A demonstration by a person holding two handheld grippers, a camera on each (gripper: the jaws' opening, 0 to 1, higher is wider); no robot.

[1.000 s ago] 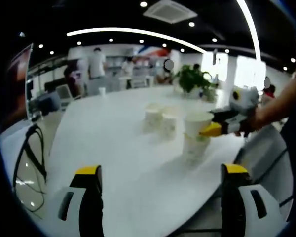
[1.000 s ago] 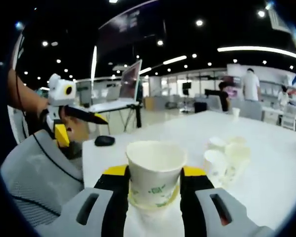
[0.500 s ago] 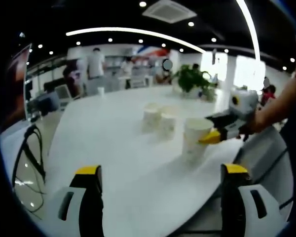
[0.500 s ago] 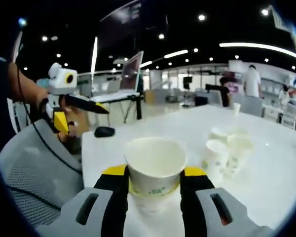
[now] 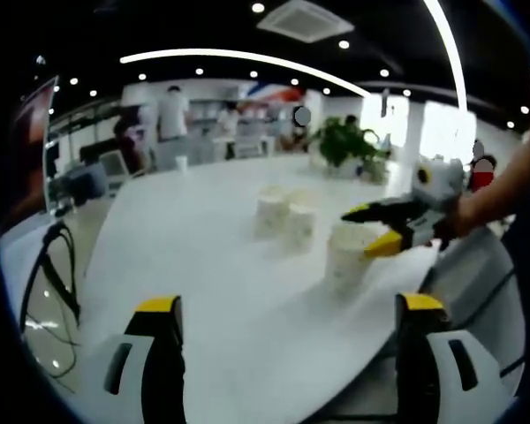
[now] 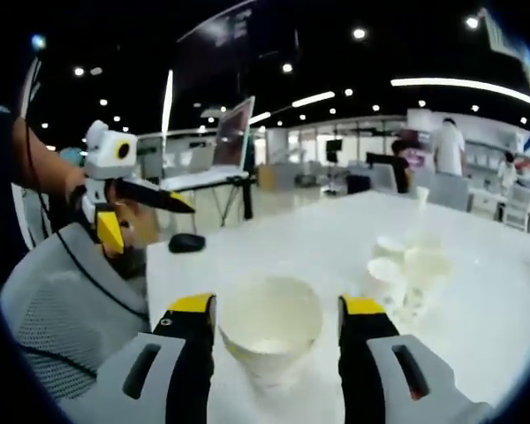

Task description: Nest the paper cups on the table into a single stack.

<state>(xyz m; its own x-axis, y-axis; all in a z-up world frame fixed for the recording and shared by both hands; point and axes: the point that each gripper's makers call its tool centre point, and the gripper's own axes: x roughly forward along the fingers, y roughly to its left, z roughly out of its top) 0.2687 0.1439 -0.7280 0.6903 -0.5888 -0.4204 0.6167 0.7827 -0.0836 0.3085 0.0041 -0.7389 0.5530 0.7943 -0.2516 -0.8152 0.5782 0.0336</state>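
A stack of white paper cups (image 6: pixel 269 331) stands on the white table (image 6: pixel 283 238) between the jaws of my right gripper (image 6: pixel 277 306), which is open and not touching it. In the left gripper view the same stack (image 5: pixel 344 256) sits near the table's right edge, and the right gripper (image 5: pixel 367 230) straddles its rim. Several more paper cups (image 5: pixel 283 215) stand grouped behind it; the right gripper view has those cups (image 6: pixel 405 268) at the right. My left gripper (image 5: pixel 289 305) is open over the near table edge with nothing between its jaws. It hangs at the left (image 6: pixel 146 221), off the table.
A black mouse (image 6: pixel 186 242) lies near the table corner, with a screen on a stand (image 6: pixel 232 137) behind it. A grey mesh chair back (image 6: pixel 62 300) sits below the left gripper. A potted plant (image 5: pixel 346 141) and a lone cup (image 5: pixel 183 162) stand at the far end.
My right gripper has opened and let go of the cup. That cup now sits lower, nested into the cup beneath it. The left gripper has stayed put.
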